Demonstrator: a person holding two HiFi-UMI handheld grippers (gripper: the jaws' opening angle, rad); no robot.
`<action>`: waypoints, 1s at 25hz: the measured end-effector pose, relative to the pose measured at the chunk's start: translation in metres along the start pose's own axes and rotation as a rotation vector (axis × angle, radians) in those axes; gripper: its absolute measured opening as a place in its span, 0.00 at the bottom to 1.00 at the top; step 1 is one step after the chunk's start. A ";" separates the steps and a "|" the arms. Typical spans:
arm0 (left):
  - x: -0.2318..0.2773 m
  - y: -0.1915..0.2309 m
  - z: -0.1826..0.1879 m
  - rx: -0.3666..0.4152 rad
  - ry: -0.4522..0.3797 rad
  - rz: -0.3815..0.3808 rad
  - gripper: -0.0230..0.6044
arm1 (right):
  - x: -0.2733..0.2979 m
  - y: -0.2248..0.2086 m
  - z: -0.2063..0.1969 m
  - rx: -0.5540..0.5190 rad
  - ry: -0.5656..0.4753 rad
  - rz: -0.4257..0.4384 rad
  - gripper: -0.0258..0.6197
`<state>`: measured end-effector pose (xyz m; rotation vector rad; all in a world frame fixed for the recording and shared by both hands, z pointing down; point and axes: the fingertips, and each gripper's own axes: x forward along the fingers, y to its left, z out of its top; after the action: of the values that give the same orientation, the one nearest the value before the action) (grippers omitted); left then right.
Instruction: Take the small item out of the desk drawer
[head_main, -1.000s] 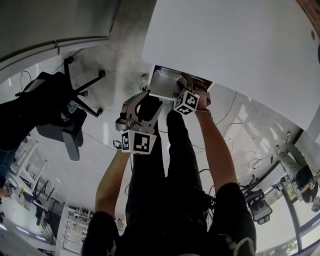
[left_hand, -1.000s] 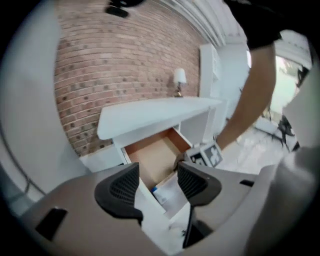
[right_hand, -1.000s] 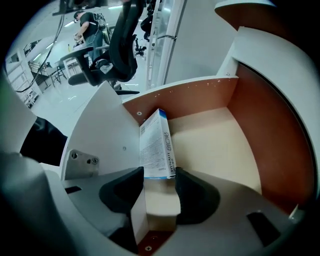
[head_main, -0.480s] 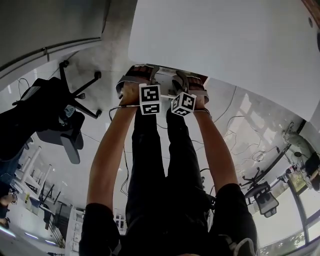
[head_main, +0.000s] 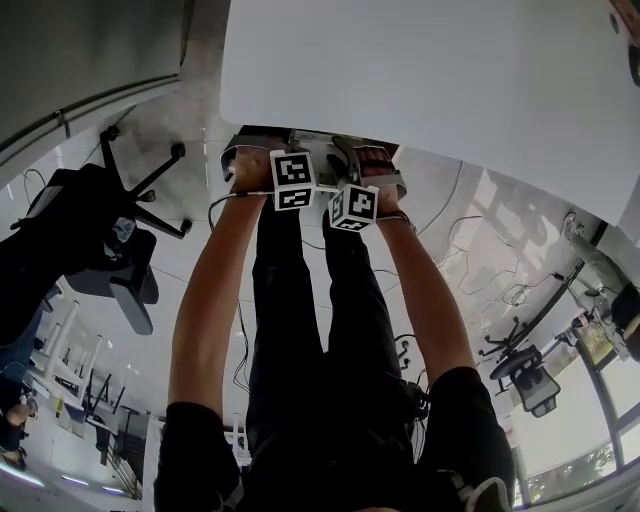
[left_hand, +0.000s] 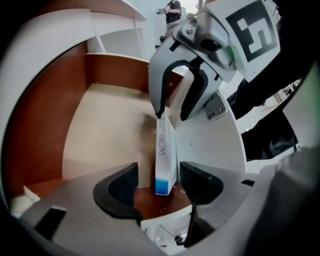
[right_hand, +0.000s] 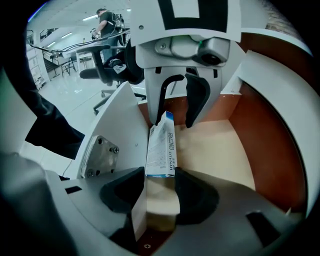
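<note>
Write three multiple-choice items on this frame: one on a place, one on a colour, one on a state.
1. Where is the small box?
A. on a chair seat
B. inside the drawer
C. on the floor

2. What colours is the box?
A. white with a blue end
B. all red
C. black and yellow

3. How is the drawer?
A. shut
B. pulled open
C. taken out and lying on the floor

Key:
1 B: the box is upright over the drawer's pale bottom, within its brown walls.
2 A: its sides are white and its near end is blue.
3 B: both gripper views look down into it, and the head view shows it out from under the white desk.
</note>
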<state>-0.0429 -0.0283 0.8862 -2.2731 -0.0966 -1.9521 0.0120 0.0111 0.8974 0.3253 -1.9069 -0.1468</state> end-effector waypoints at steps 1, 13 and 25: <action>0.003 -0.002 -0.001 0.019 0.029 -0.005 0.46 | 0.000 0.000 0.000 0.000 -0.002 0.000 0.36; 0.017 -0.009 0.006 0.158 0.146 -0.040 0.33 | -0.002 -0.001 -0.003 0.032 -0.006 0.003 0.36; 0.032 -0.012 -0.002 0.260 0.268 -0.024 0.26 | -0.003 -0.001 -0.003 0.034 -0.009 0.008 0.36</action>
<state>-0.0420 -0.0182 0.9187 -1.8432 -0.3275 -2.0963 0.0161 0.0113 0.8959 0.3410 -1.9215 -0.1108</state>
